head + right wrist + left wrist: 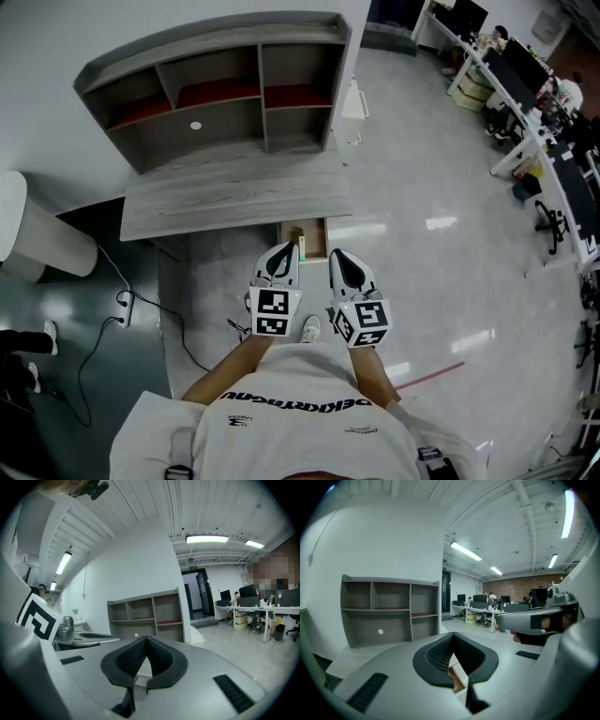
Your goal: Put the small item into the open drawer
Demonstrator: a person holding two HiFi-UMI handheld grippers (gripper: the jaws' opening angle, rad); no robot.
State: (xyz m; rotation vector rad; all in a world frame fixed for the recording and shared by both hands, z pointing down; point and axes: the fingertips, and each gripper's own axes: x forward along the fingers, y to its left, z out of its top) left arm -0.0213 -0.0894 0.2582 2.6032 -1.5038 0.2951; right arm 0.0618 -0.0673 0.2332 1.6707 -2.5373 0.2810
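Glossy grey floor (441, 234) is seen around a grey wooden desk (234, 192) set against a white wall, with an open shelf unit (216, 89) standing on its back edge. Rows of office workstations (525, 84) are seen far to the right. Below the front edge of the desk a drawer (316, 239) is pulled open, and a small item (301, 247), pale green, is seen lying inside it near its left side. The left gripper (288, 247) is held just above the drawer, its tips just beside the item; its jaws are pressed together with nothing between them. The right gripper (336, 254) is held beside it, near the drawer's right edge, and its jaws are likewise closed on nothing. Both marker cubes are kept close to the person's white shirt (300, 412).
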